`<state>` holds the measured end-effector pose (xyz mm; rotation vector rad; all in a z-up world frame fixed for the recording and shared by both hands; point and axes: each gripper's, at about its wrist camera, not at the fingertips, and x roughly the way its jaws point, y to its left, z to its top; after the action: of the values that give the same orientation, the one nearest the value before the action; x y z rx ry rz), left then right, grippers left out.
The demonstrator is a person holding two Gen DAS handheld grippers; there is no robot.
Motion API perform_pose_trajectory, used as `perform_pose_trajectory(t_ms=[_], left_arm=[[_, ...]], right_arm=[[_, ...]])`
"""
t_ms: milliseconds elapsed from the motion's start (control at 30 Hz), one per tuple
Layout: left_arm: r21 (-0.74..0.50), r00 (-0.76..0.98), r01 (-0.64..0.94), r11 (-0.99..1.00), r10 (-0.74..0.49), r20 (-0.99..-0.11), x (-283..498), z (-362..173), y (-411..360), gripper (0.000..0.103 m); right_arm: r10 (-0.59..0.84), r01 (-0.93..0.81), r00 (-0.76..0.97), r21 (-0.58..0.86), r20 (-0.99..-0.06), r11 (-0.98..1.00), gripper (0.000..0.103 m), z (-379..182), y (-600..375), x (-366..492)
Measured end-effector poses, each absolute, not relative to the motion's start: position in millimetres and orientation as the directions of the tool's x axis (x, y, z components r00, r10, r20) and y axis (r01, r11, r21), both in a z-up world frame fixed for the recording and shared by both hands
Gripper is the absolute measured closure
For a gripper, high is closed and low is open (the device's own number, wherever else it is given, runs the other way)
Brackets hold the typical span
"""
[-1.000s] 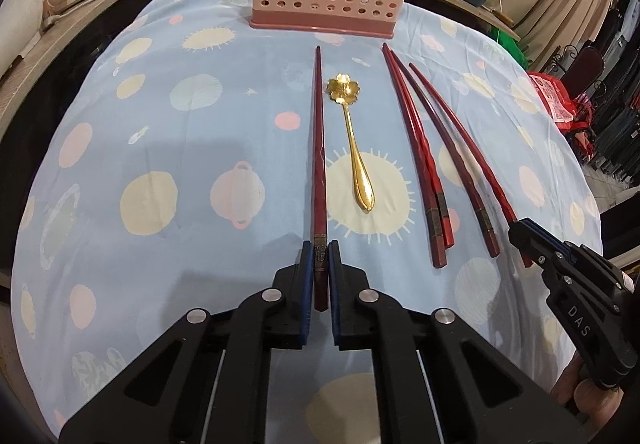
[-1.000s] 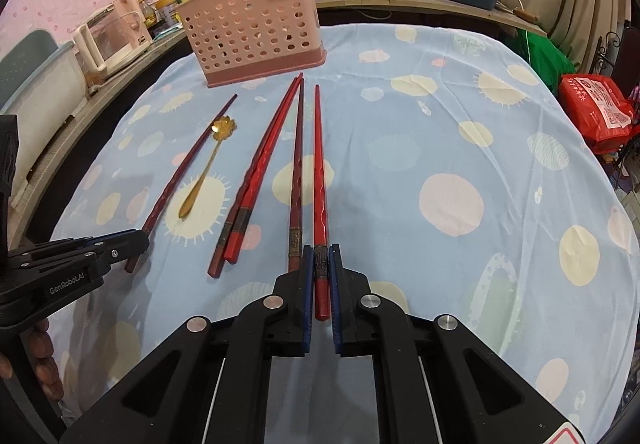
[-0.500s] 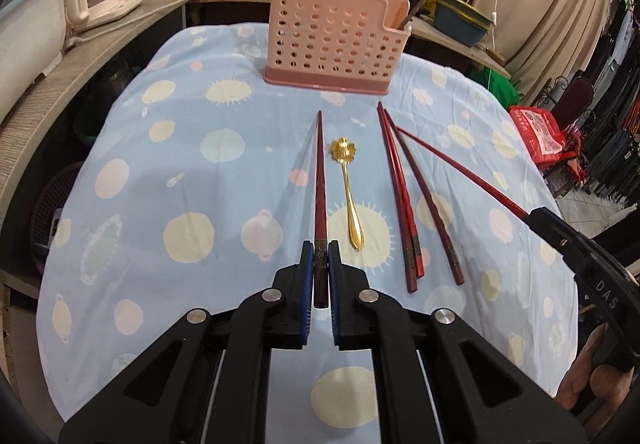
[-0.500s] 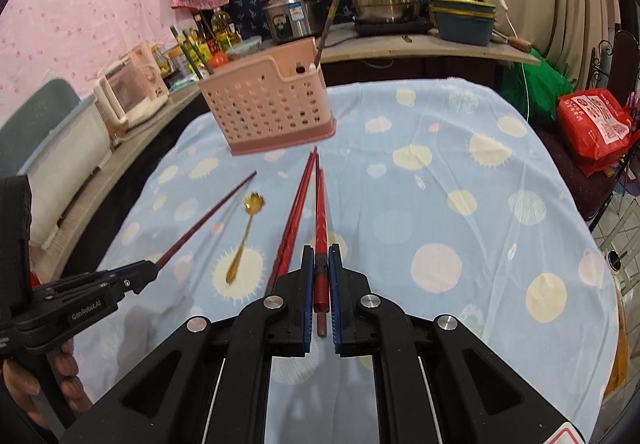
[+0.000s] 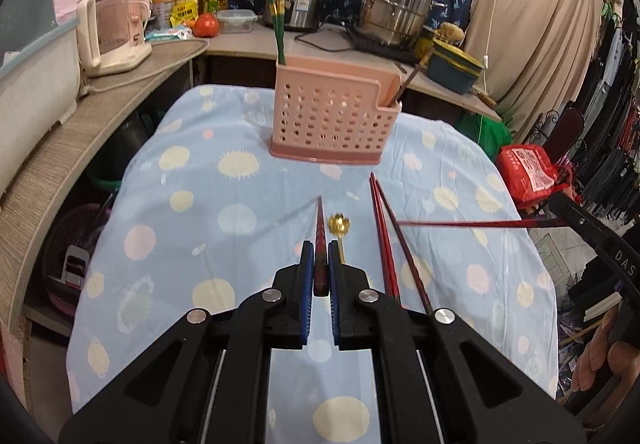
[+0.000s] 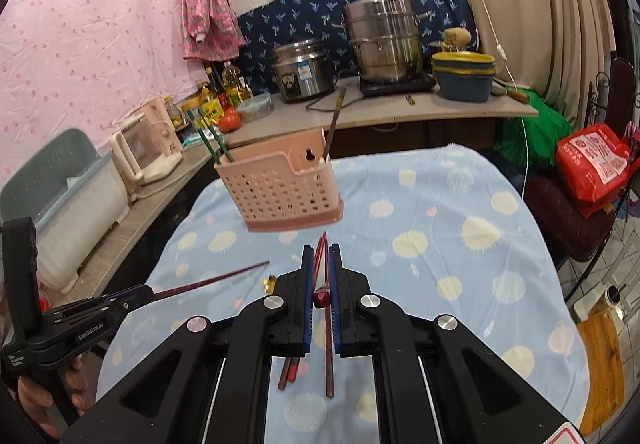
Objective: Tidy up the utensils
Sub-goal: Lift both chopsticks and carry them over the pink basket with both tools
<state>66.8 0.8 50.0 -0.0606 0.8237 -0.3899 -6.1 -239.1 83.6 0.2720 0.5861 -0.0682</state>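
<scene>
Here each gripper pinches one chopstick at its thick butt end. The left gripper (image 5: 319,276) has its jaws closed on a dark red chopstick (image 5: 320,232) that points straight ahead of the fingers, clear of the cloth. The right gripper (image 6: 321,276) clamps a brighter red chopstick (image 6: 321,294) the same way; from the left wrist view it (image 5: 460,223) spans level across the space to the right of the left fingers.

Beyond both sets of fingertips stands the pink perforated utensil holder (image 5: 334,115), already carrying green chopsticks (image 5: 278,31) at one end and one brown stick in its lower side pocket. Just right of the left fingers lies a gold flower-headed spoon (image 5: 339,230), and further right three red chopsticks (image 5: 386,240) rest on the dotted blue tablecloth (image 5: 200,211); two of them seem to touch along their length, though the fisheye blurs that.

The chopsticks look light, stiff and lacquered, so likely slippery. Gripped at the far butt, the long taper acts as a lever and may swivel between the blue pads (image 5: 307,284); a hold nearer the middle would steady the tip for threading into the holder's narrow opening. The spoon is smooth metal, flat on soft cloth, and probably best pinched across its slim handle.
</scene>
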Motion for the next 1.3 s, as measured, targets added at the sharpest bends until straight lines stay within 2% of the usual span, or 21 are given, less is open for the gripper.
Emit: perform_pose_trajectory(t_ms=[333, 767, 1300], left_arm=[[-0.186, 0.685, 0.318, 0.930, -0.361, -0.633, 90, 94, 0, 0.096], [-0.168, 0.748, 0.332, 0.928, -0.367, -0.553, 124, 145, -10, 0.096], [-0.169, 0.848, 0.340, 0.925, -0.379, -0.371, 190, 252, -31, 0.096]], right_arm=[[0.017, 0.100, 0.866, 0.207, -0.499, 0.973, 0.096, 118, -238, 17], [0.060, 0.055, 0.895, 0.244, -0.441, 0.968, 0.096, 155, -240, 56], [0.091, 0.003, 0.950, 0.300, -0.299, 0.954, 0.096, 233, -249, 140]])
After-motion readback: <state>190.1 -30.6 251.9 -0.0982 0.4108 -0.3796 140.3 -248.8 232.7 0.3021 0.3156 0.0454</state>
